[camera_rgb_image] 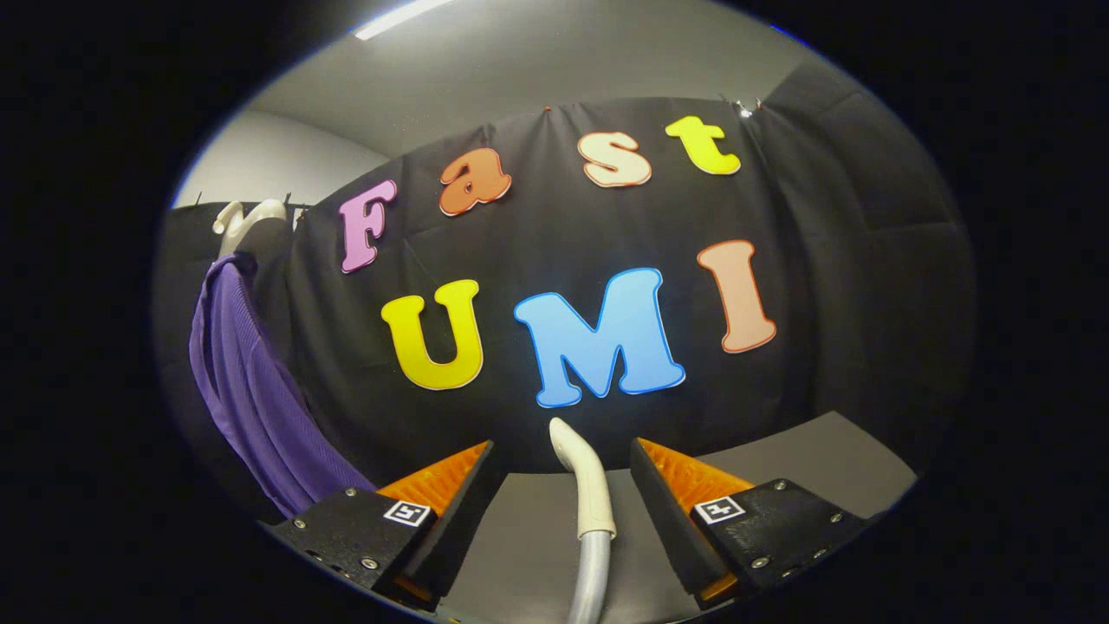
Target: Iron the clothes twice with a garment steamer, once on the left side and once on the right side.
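A purple ribbed garment [251, 381] hangs on a white hanger [247, 218] off to the left of my fingers, against the black cloth wall. The garment steamer's cream-white head [582, 472] with its grey hose [591, 576] stands upright in the gap between my two fingers, its curved tip reaching past them. My gripper [561, 464] is open: the fingers stand wide on either side of the steamer handle and neither touches it.
A grey tabletop [806, 451] runs under and ahead of the fingers to the black cloth wall [554, 225]. A second black panel [875, 251] closes off the right side. A white wall and ceiling show above the cloth.
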